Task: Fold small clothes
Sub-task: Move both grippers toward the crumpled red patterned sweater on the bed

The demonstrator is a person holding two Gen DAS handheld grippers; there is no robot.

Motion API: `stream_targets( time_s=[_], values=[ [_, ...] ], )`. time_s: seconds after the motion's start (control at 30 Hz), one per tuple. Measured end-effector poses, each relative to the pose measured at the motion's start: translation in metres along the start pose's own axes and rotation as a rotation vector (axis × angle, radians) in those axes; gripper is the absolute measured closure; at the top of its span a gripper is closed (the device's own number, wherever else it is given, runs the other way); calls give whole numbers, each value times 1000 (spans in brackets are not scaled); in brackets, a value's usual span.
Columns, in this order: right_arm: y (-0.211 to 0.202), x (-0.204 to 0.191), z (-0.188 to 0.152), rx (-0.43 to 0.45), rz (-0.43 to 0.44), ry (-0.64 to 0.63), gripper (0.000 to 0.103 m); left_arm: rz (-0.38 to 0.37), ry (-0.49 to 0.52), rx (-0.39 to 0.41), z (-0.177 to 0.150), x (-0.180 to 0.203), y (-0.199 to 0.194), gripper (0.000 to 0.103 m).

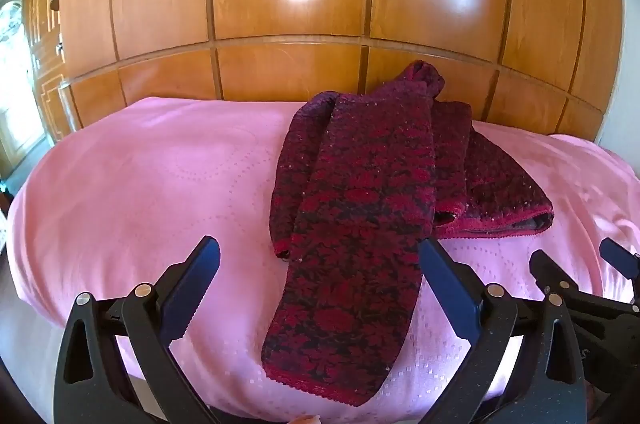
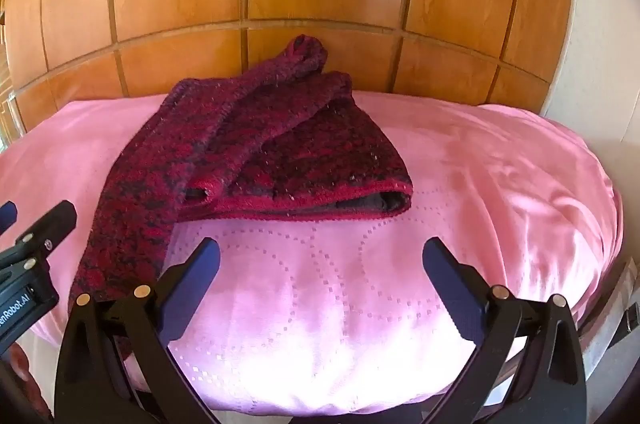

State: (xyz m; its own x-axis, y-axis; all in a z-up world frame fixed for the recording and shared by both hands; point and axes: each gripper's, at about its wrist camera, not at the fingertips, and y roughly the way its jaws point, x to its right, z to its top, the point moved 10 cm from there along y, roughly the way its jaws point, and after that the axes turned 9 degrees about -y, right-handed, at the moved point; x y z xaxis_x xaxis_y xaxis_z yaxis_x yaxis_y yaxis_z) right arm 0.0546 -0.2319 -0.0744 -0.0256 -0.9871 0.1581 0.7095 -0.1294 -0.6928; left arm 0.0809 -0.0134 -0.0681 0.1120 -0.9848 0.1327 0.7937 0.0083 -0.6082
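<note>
One knitted sweater [image 1: 360,208], one pink bedspread [image 1: 140,184], two grippers — left [image 1: 320,260]; right [image 2: 320,260]

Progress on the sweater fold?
Partly done: the red-and-black knitted sweater lies on the pink bedspread with its body doubled over. In hand: nothing; the left gripper and right gripper are open. Left: one long sleeve still trails toward the near edge.
</note>
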Motion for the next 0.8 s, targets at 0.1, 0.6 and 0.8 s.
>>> stream_targets(
  time_s=[0.1, 0.6, 0.8],
  values=[
    [2, 3, -2, -11, -2, 4, 2, -2, 9, -11, -1, 2, 3, 4],
    [11, 8, -9, -41, -22, 7, 2, 4, 38, -21, -6, 10, 11, 4],
    [13, 9, -9, -49, -23, 9, 2, 5, 52, -20, -8, 10, 10, 4]
  ],
)
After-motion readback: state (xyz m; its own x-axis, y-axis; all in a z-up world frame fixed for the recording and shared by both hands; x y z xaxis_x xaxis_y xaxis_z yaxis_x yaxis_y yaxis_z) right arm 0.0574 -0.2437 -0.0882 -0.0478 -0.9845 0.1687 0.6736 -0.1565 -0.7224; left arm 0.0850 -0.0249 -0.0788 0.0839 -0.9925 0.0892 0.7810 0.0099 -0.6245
